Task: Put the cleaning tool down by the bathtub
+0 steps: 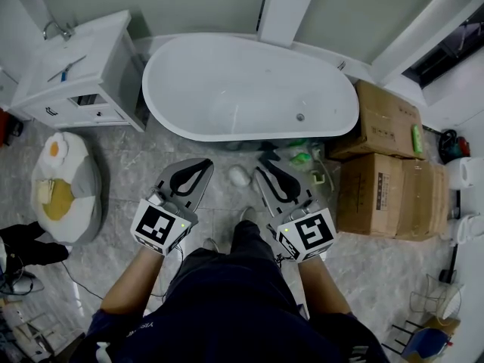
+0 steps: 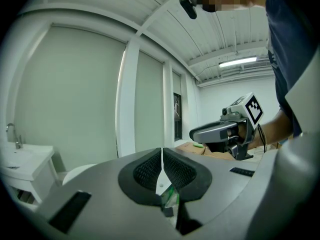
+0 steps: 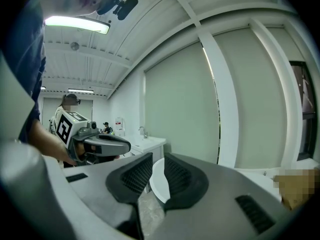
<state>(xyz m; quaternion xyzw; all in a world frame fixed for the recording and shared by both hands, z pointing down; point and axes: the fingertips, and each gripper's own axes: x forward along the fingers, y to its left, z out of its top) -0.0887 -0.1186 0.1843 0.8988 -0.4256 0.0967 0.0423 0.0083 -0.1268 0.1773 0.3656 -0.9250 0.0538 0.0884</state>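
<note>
The white oval bathtub [image 1: 175, 63] lies ahead of me at the top of the head view. On the floor in front of it rests a small white rounded object [image 1: 239, 175], and green-and-white items [image 1: 299, 156] lie against the tub's base; I cannot tell which is the cleaning tool. My left gripper [image 1: 203, 165] [image 2: 161, 158] hangs left of the white object, with its pads touching and nothing held. My right gripper [image 1: 265, 165] [image 3: 156, 171] hangs to the right, with a narrow gap between its pads. Only the tub's rim [image 3: 159, 186] shows through that gap.
A white vanity with a sink [image 1: 76, 70] stands left of the tub. Stacked cardboard boxes [image 1: 386, 119] fill the right side. An egg-patterned cushion [image 1: 64, 184] lies on the floor at left. A white pillar [image 1: 286, 6] rises behind the tub. My legs are below the grippers.
</note>
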